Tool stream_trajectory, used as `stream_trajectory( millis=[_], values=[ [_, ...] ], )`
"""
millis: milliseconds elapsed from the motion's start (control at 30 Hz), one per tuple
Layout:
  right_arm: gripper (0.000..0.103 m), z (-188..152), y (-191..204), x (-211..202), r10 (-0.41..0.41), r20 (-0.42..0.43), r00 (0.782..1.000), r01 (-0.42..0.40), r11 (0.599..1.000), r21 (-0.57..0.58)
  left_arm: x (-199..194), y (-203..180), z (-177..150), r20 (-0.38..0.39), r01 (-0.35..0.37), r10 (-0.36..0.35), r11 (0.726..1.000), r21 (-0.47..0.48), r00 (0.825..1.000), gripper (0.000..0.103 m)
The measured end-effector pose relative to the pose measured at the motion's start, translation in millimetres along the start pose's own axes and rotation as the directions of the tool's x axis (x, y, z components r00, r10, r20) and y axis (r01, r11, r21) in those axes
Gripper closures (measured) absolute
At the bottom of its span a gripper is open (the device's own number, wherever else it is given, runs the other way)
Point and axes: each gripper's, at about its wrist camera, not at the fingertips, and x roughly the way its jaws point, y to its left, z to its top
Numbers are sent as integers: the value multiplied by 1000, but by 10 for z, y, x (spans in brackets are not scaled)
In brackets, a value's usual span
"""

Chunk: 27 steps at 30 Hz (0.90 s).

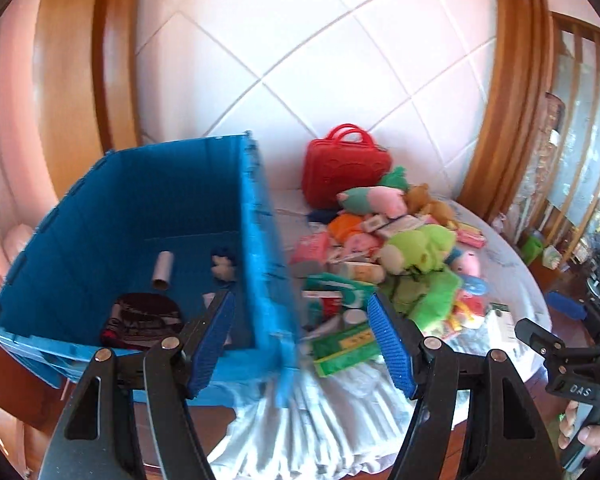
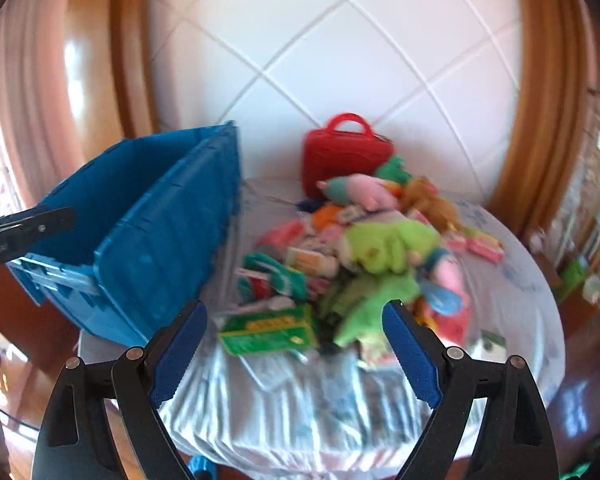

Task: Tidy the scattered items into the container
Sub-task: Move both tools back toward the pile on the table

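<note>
While both tools hang spread wide and empty above a cloth-covered table [image 2: 511, 280], the left gripper [image 1: 301, 344] straddles the near wall of a blue container [image 1: 112, 208] holding a cardboard tube [image 1: 163, 270] and a dark striped item [image 1: 146, 320]. Ahead of the right gripper [image 2: 296, 356] lie heaped toys [image 2: 379, 248], a green box [image 2: 272, 330] and a red case [image 2: 341, 156]. Its frame, right of the left tool, reads "DAS".
</note>
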Motion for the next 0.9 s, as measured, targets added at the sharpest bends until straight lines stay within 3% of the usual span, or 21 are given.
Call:
stream_trajectory(
  millis=[67,133,267,467,667,900],
  values=[
    [12,-150,-311,-82,-31,-9,999,31,998,52,19,-248,-52,-6,24,-24,1000,14,1000,33],
    [12,-287,-580,-132,-49,-19,999,50,994,97,106,-462,-100,-26,51,-51,998,27,998,20],
    [12,-562,-1078,-124,-105,-47,993,112,976,187,370,-794,-215,-64,72,-68,996,58,996,19],
    [12,-919,-1591,21,-159,-147,976,194,944,267,945,-914,-451,-151,85,-80,996,28,985,19],
    [12,-1114,-1811,499,-153,-243,958,225,926,302,1627,-726,-769,-281,33,-44,999,-41,959,20],
    [12,-1249,-1743,1155,-79,-329,941,179,942,285,2165,-674,-1046,-380,-30,4,998,-63,925,20]
  ],
)
